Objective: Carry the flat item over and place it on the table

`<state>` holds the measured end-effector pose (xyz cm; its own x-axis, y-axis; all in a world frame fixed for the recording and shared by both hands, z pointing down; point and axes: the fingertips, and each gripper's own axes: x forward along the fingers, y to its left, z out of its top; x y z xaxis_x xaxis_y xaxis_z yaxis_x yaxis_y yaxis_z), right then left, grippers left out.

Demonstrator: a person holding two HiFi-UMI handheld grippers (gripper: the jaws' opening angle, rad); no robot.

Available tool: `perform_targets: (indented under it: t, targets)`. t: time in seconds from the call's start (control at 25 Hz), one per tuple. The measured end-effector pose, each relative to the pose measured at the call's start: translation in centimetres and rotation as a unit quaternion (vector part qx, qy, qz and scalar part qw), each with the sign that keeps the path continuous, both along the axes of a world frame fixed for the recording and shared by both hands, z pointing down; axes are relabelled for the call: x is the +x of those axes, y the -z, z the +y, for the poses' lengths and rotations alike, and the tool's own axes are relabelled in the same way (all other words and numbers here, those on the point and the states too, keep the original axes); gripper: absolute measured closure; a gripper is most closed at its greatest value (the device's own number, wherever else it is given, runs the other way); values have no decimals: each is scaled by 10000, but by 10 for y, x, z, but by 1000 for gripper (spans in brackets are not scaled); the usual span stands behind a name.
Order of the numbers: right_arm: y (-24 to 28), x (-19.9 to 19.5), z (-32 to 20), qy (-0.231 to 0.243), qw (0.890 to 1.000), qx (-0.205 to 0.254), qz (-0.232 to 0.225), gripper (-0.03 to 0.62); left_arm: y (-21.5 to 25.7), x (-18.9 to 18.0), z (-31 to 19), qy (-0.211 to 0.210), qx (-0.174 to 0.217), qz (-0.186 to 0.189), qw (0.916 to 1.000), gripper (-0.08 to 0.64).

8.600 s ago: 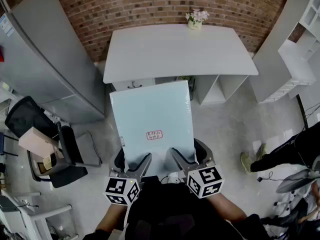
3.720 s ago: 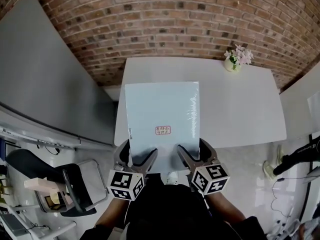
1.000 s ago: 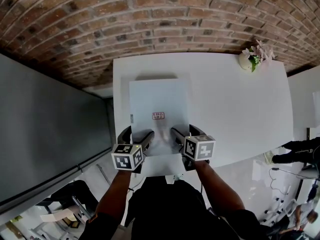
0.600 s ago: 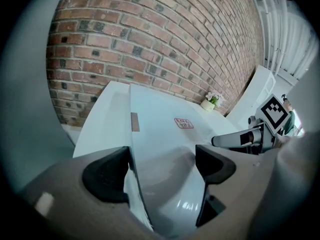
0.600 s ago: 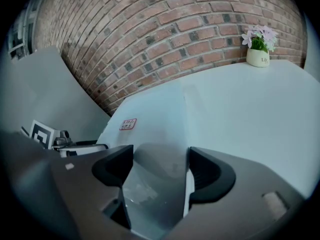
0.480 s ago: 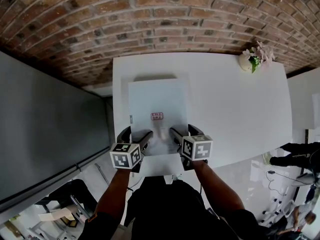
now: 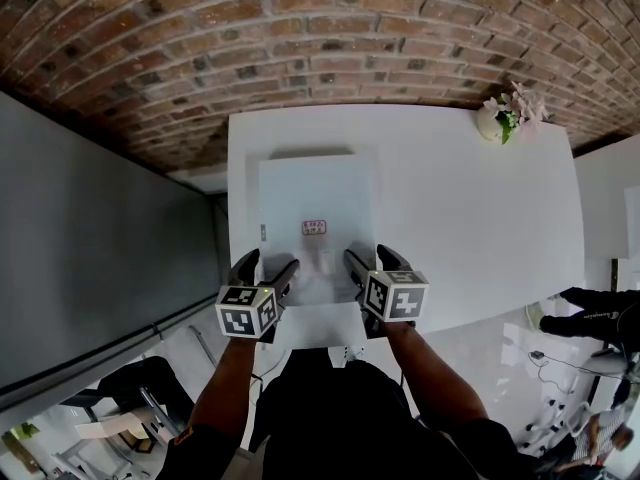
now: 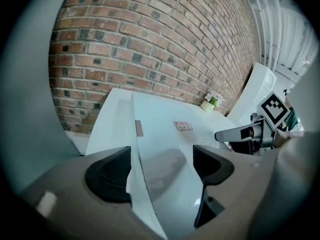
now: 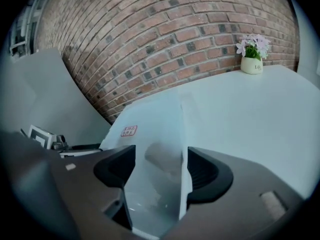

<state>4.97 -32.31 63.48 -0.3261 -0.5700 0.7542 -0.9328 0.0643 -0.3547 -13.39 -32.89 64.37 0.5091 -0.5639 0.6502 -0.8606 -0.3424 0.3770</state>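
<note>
Panel (image 7: 316, 208) lies flat on table (image 7: 470, 218); my left gripper (image 7: 268, 265) and right gripper (image 7: 370, 260) straddle its near edge, jaws apart, just narrowed slightly.

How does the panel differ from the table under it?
The panel is far smaller and covers only the left part of the table. The panel bears a small red label, while the table's top is plain. The panel lies flat on the table, which also carries a flower pot. Both are white, flat and roughly rectangular.
</note>
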Motion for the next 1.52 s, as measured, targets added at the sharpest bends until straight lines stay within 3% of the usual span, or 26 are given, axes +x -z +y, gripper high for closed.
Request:
perform_targets:
  t: [0.24, 0.36, 0.52, 0.68, 0.84, 1.52]
  targets:
    - [33, 6, 3, 53, 9986, 502, 154, 317, 35, 2, 12, 143, 326, 67, 9993, 166]
    - [51, 4, 12, 198, 9967, 761, 224, 379, 58, 11, 21, 216, 522, 45, 9984, 218]
    - [78, 4, 25, 235, 9929, 1125, 298, 491, 92, 22, 33, 405, 791, 177, 9959, 342]
    - [104, 7, 37, 218, 9892, 1425, 275, 591, 120, 35, 47, 451, 1008, 58, 9939, 470]
    - [125, 7, 52, 319, 9854, 1660, 218, 591, 132, 45, 63, 580, 1084, -88, 9924, 553]
    - [194, 40, 143, 617, 9696, 2363, 169, 592, 211, 94, 153, 721, 1647, -21, 9837, 555]
